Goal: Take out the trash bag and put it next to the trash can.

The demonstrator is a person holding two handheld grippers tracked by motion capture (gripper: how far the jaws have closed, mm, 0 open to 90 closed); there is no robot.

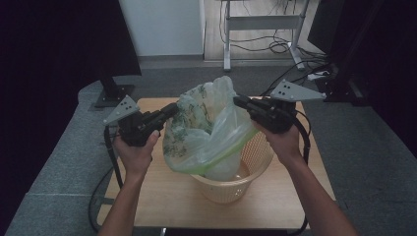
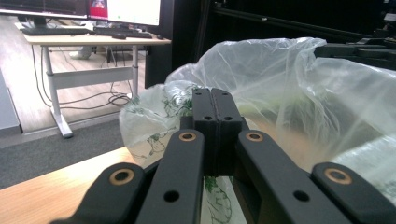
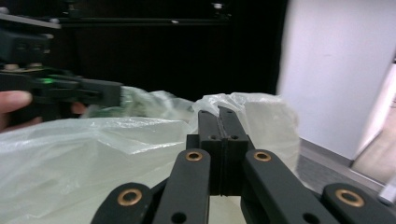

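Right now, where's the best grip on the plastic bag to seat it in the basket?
Grip the plastic bag by its thin upper rim, one gripper from each side. The left gripper and right gripper are shut on it there, stretching the mouth open above the basket.

Light wooden surface in front of me; one cream lattice basket stands directly on it, near middle.

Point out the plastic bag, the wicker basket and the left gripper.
plastic bag [image 1: 209,130]: high view, on its crumpled translucent side above the basket.
wicker basket [image 1: 255,155]: high view, on its woven right wall.
left gripper [image 1: 173,109]: high view, at its closed jaw tips pinching the bag's edge.
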